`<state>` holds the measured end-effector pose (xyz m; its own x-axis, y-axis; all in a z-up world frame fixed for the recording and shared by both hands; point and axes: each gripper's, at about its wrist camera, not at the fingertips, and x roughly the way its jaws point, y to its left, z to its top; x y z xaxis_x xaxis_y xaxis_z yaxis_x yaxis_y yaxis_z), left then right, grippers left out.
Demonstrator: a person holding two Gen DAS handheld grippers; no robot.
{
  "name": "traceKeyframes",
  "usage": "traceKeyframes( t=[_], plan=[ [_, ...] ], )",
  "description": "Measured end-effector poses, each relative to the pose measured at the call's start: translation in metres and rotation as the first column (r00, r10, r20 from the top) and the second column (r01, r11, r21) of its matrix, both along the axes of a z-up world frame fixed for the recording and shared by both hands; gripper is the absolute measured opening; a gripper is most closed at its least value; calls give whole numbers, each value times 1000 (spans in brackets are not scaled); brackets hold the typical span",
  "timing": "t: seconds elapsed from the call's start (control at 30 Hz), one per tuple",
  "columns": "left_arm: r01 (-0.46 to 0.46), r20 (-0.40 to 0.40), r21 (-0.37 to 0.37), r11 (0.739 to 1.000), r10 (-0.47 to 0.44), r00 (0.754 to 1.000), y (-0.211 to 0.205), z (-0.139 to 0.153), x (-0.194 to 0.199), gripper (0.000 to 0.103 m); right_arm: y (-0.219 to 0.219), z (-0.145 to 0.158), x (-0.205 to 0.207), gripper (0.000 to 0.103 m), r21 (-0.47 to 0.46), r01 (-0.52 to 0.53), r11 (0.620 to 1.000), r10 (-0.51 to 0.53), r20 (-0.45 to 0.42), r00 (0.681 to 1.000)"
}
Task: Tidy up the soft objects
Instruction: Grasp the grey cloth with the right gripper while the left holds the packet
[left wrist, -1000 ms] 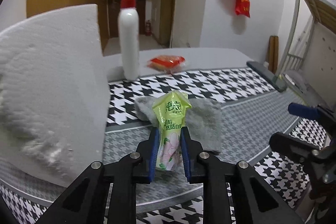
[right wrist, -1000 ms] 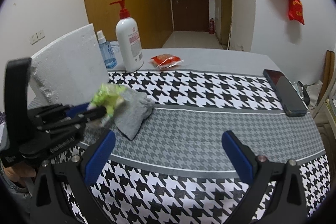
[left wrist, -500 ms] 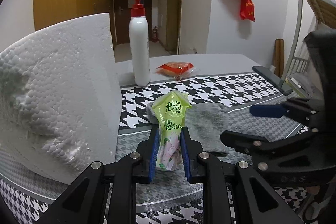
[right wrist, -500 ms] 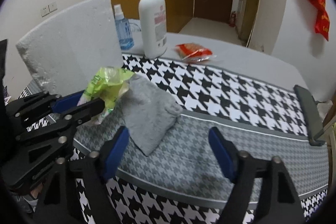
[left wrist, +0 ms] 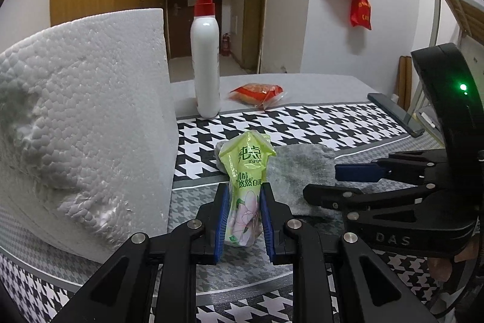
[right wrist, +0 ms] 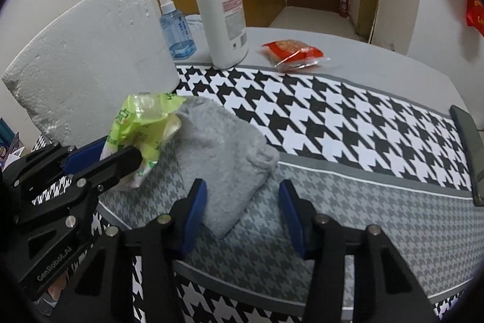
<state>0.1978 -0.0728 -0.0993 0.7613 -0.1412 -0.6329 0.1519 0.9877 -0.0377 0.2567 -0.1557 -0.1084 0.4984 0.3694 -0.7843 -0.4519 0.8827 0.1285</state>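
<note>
The left gripper (left wrist: 243, 218) clamps an upright green plastic tissue pack (left wrist: 246, 180). The right gripper (right wrist: 242, 217), jaws just closing but not touching, straddles the folded grey fleece cloth (right wrist: 224, 153) lying on the houndstooth tablecloth (right wrist: 348, 126) beside the pack.

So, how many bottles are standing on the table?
2: a white pump bottle at the far edge of the patterned cloth, and a small blue spray bottle beside it, near the foam block. The block may hide others.
</note>
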Motion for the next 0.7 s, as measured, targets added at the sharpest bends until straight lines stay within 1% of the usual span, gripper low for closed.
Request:
traceKeyframes(
  t=[0.03, 0.07, 0.13, 0.2, 0.27, 0.33, 0.47, 0.5, 0.7],
  plan=[
    [0, 0, 1, 1000, 0, 1000, 0, 0, 0, 22, 2, -1, 0, 40, -8, -4, 1000, 4, -1, 1000],
    [0, 0, -1, 1000, 0, 1000, 0, 0, 0, 22, 3, -1, -1, 36, -16, -9, 1000, 9, -2, 1000],
    [-2, 0, 2, 1000, 2, 1000, 0, 0, 0, 22, 7, -4, 1, 33, -30, -13, 999, 12, -13, 1000],
    [-3, -2, 4, 1000, 3, 1000, -1, -1, 0, 22, 7, -5, 2, 28, -17, -17, 1000, 17, -21, 1000],
    [-4, -2, 4, 1000, 4, 1000, -1, -1, 1, 22, 7, -5, 3, 20, -11, -23, 1000, 23, -23, 999],
    [-6, 3, 1, 1000, 6, 1000, -1, -1, 1, 22, 7, -4, 2, 15, -10, -20, 1000, 20, -24, 1000],
    [-13, 12, -3, 1000, 13, 1000, 1, -1, 0, 22, -2, -4, 0, 14, -2, 7, 1000, -7, -40, 999],
    [-11, 13, -2, 1000, 11, 1000, 1, 0, -1, 22, -5, -3, -1, 14, -10, 9, 1000, -9, -57, 998],
    [-8, 15, -6, 1000, 8, 1000, 2, 1, -3, 22, -32, 4, -27, 14, -24, 55, 998, -56, -45, 997]
  ],
)
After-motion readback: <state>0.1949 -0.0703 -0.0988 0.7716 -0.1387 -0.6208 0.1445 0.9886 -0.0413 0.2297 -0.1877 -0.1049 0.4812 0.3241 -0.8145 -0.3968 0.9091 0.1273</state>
